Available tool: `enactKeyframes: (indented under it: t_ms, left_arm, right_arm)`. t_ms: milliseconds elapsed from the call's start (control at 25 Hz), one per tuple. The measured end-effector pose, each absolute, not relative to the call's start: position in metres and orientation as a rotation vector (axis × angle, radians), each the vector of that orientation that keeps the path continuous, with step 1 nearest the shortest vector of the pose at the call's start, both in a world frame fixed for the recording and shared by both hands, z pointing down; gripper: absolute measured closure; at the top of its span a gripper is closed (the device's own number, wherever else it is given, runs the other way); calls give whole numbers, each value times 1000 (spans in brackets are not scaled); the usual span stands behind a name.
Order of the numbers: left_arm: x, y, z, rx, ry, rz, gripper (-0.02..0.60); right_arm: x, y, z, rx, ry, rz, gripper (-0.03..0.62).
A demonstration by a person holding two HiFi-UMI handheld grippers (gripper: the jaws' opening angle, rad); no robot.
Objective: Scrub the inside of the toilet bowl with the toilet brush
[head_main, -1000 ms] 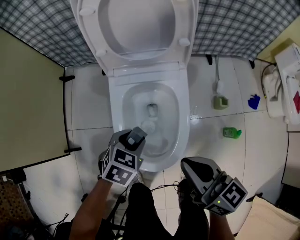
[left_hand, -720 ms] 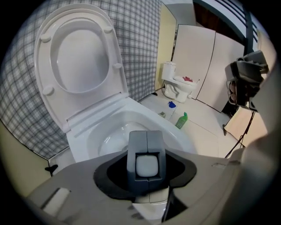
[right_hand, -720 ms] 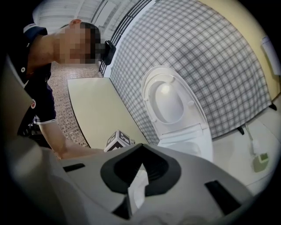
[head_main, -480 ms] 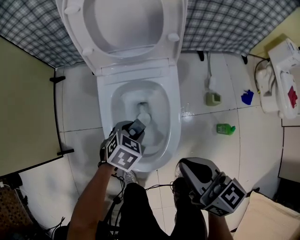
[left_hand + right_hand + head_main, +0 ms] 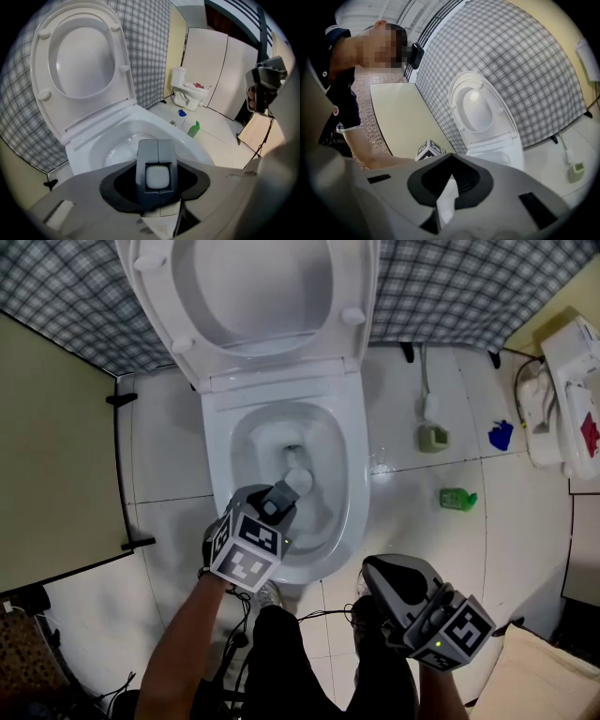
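Observation:
A white toilet stands with lid and seat [image 5: 248,296] raised, and its bowl [image 5: 352,493] lies open below me. My left gripper [image 5: 272,514] hangs over the bowl's near rim, pointing steeply down, shut on the grey handle of the toilet brush [image 5: 278,500]. The brush's pale head [image 5: 299,482] sits low inside the bowl near the drain. In the left gripper view the handle's end [image 5: 157,177] fills the space between the jaws of the left gripper [image 5: 157,157]. My right gripper [image 5: 389,579] is held to the right of the bowl above the floor, its jaws together and holding nothing.
A green bottle [image 5: 459,499], a blue item [image 5: 502,435] and a hose with a small holder [image 5: 431,435] lie on the white tiles to the right. A second white fixture [image 5: 562,399] stands at far right. A beige panel [image 5: 56,456] is at left, checked cloth [image 5: 450,287] behind.
My left gripper has shifted a little forward and down over the bowl with the brush, and the brush head has moved inside the bowl. The right gripper has kept its place.

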State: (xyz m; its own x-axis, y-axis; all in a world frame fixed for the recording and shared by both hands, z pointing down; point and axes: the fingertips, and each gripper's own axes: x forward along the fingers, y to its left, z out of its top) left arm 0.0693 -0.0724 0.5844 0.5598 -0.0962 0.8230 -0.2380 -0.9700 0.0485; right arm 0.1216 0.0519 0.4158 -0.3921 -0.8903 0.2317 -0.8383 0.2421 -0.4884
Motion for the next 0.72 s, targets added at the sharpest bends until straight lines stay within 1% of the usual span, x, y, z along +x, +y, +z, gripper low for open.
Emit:
enactKeyframes:
  t_ms: [160, 280, 560, 720]
  left_arm:
    - [71, -64, 562, 2659, -324, 1269, 391]
    - [78, -75, 565, 2642, -433, 1200, 391]
    - [93, -99, 605, 2631, -571, 1203, 388]
    - [101, -104, 596, 2662, -582, 1169, 390]
  right_arm:
    - [119, 49, 410, -1658, 2423, -837, 592]
    - [121, 49, 409, -1660, 2426, -834, 593]
    - [134, 59, 419, -1707, 2403, -862, 592]
    - [146, 63, 425, -1736, 2382, -871, 592]
